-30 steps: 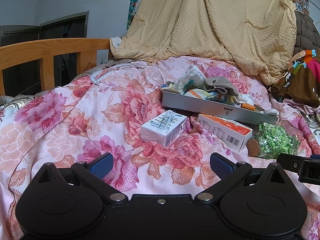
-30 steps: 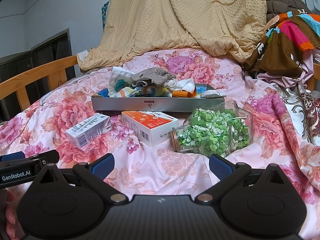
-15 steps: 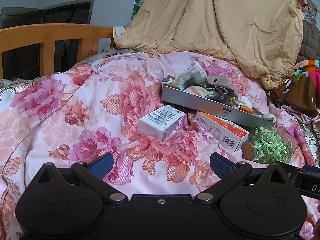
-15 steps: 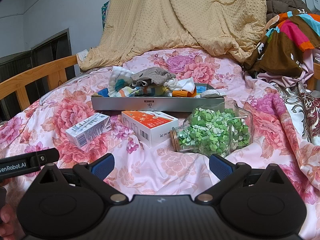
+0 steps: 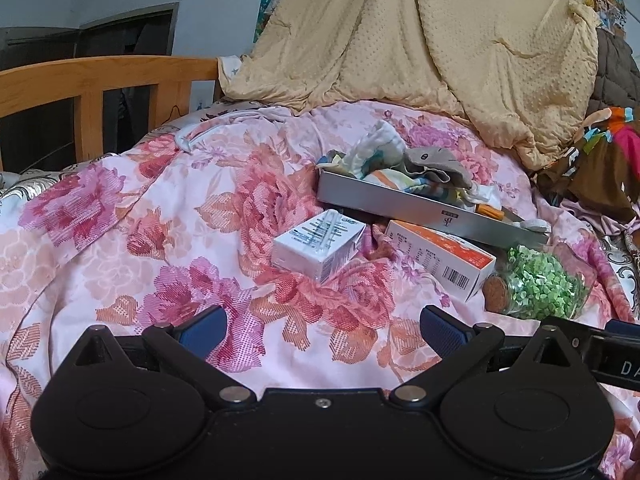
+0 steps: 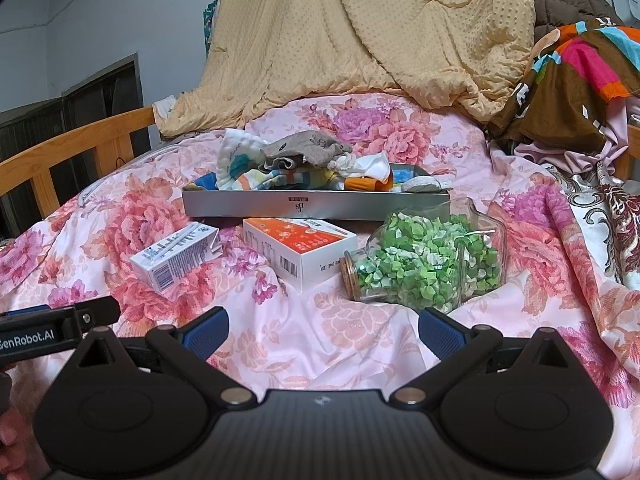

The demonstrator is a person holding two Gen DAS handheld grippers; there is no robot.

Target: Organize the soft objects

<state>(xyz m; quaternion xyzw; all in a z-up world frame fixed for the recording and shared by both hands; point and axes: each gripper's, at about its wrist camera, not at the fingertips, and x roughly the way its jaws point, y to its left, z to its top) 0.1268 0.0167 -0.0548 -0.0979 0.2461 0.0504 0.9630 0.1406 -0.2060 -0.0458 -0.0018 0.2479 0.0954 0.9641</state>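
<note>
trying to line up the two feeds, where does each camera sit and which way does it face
Left wrist: on the left gripper, low over the floral quilt, facing the white carton; its own open fingers show, right gripper at the right edge.
Right wrist: on the right gripper, facing the jar of green bits; open fingers show, left gripper at the left edge.
Shared: silver tray of cloths, orange box, carton, jar.
</note>
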